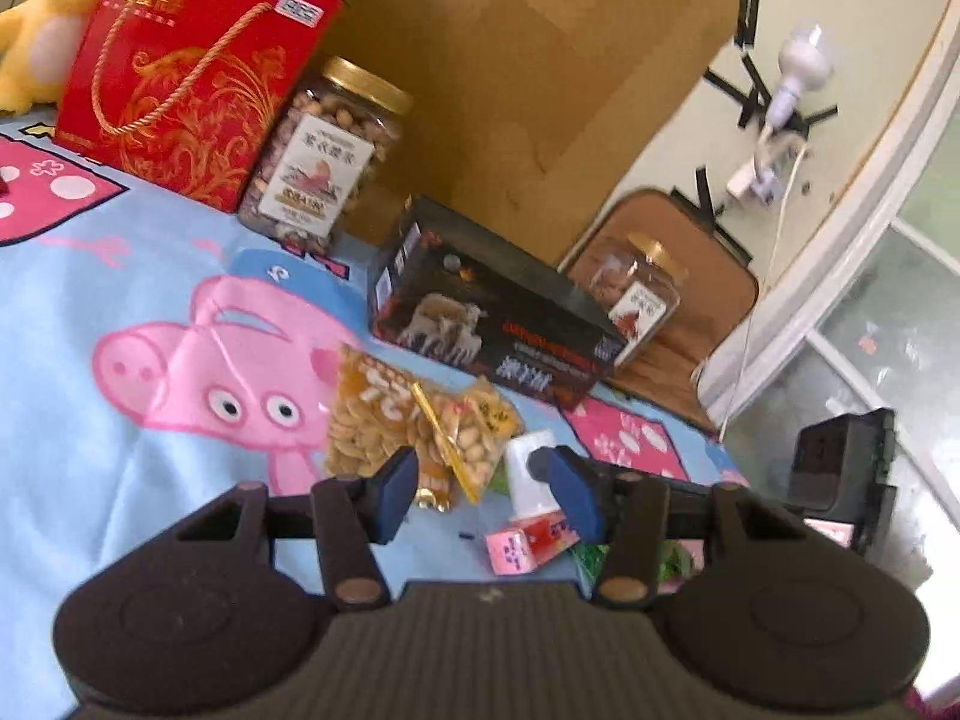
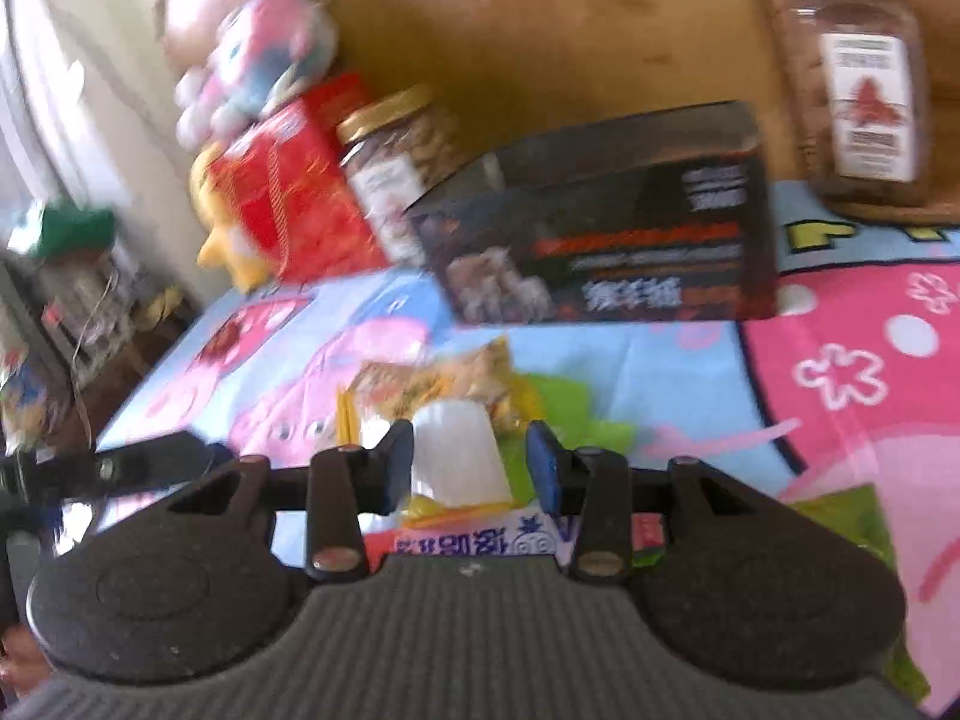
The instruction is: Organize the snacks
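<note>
A clear bag of nuts (image 1: pixel 414 426) (image 2: pixel 438 384) lies on the cartoon sheet (image 1: pixel 120 276). Close beside it are a white-capped drink bottle (image 1: pixel 531 468) (image 2: pixel 456 456) and a small pink carton (image 1: pixel 510 549). My left gripper (image 1: pixel 483 495) hovers open just before the bag, nothing between its blue pads. My right gripper (image 2: pixel 471 471) is open too. The white cap shows between its fingers, with a gap on the right side. Green wrappers (image 2: pixel 570 414) lie under the bottle.
Behind stand a black box (image 1: pixel 492 324) (image 2: pixel 606 228), a full nut jar (image 1: pixel 324 144), a red gift box (image 1: pixel 180 72) and a cardboard sheet (image 1: pixel 540 60). A second jar (image 1: pixel 636 294) (image 2: pixel 858 78) sits on a brown pad. The bed's edge and the floor lie right.
</note>
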The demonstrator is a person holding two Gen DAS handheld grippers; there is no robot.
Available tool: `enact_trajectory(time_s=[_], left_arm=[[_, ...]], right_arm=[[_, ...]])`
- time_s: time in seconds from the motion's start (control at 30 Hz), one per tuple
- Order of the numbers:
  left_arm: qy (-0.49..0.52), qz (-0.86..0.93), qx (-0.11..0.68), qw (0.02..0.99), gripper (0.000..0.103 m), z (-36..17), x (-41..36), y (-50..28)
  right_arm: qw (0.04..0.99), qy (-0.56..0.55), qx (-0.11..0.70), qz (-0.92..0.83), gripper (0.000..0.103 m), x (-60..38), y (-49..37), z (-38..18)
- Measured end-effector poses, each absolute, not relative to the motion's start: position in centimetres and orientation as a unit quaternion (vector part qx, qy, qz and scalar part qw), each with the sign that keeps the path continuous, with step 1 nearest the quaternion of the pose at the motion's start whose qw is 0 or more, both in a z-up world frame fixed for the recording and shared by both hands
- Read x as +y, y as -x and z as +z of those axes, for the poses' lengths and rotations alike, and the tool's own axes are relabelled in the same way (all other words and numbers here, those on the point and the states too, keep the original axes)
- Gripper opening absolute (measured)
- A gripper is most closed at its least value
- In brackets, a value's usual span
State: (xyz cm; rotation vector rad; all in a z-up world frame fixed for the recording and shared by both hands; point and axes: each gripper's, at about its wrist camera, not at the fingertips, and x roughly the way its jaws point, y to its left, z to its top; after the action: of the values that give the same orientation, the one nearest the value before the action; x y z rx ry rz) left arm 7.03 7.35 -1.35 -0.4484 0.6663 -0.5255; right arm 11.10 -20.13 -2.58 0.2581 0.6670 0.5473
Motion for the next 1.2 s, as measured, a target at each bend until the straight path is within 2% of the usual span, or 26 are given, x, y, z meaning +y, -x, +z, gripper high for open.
enact_trajectory(time_s=[0.07, 0.13, 0.23, 0.37, 0.57, 0.6, 0.7, 0.8, 0.87, 0.9, 0.97, 1.17, 1.2], left_arm=[[0.205, -0.248, 0.326, 0.889, 0.049, -1.4, 7.2, -6.8], [0.207, -0.252, 0.327, 0.887, 0.049, -1.4, 7.3, -6.8], [0.218, -0.253, 0.332, 0.882, 0.049, -1.2, 7.2, -7.8], [0.252, -0.265, 0.349, 0.863, 0.049, -1.6, 6.6, -9.0], [0.234, -0.259, 0.395, 0.850, 0.049, -3.8, 4.5, -9.9], [0.236, -0.259, 0.404, 0.845, 0.044, -4.4, 4.2, -10.1], [0.231, -0.263, 0.397, 0.849, 0.036, -4.6, 4.3, -9.9], [0.220, -0.230, 0.375, 0.871, 0.036, -3.0, 7.0, -8.9], [0.206, -0.204, 0.351, 0.890, 0.038, -1.6, 10.0, -7.8], [0.208, -0.187, 0.346, 0.896, 0.047, -1.2, 11.7, -7.2], [0.220, -0.146, 0.346, 0.900, 0.053, -0.9, 14.5, -6.1], [0.254, -0.126, 0.346, 0.894, 0.051, -3.6, 18.0, -1.5], [0.238, -0.124, 0.322, 0.908, 0.051, -4.4, 17.7, -0.7]], right_arm=[[0.909, -0.113, 0.312, 0.252, 0.041, -21.1, -10.1, -2.2], [0.923, -0.106, 0.295, 0.222, 0.034, -22.9, -8.3, -1.6], [0.937, -0.128, 0.265, 0.188, 0.038, -25.2, -7.3, -1.2], [0.914, -0.189, 0.249, 0.258, 0.038, -26.0, -9.1, 1.1], [0.888, -0.139, 0.328, 0.290, 0.038, -21.3, -15.9, -0.2], [0.884, -0.136, 0.349, 0.281, 0.038, -21.1, -16.3, -1.2], [0.851, -0.189, 0.384, 0.305, 0.038, -21.3, -16.3, -3.4], [0.839, -0.215, 0.386, 0.317, 0.038, -20.4, -14.2, -2.9], [0.820, -0.220, 0.385, 0.362, 0.041, -18.7, -11.7, -2.0], [0.812, -0.211, 0.386, 0.383, 0.041, -17.5, -10.5, -1.7], [0.817, -0.199, 0.370, 0.395, 0.041, -16.3, -8.3, -1.5], [0.853, -0.139, 0.308, 0.398, 0.042, -15.6, -1.5, -3.8], [0.859, -0.113, 0.307, 0.393, 0.042, -14.9, -1.2, -4.4]])
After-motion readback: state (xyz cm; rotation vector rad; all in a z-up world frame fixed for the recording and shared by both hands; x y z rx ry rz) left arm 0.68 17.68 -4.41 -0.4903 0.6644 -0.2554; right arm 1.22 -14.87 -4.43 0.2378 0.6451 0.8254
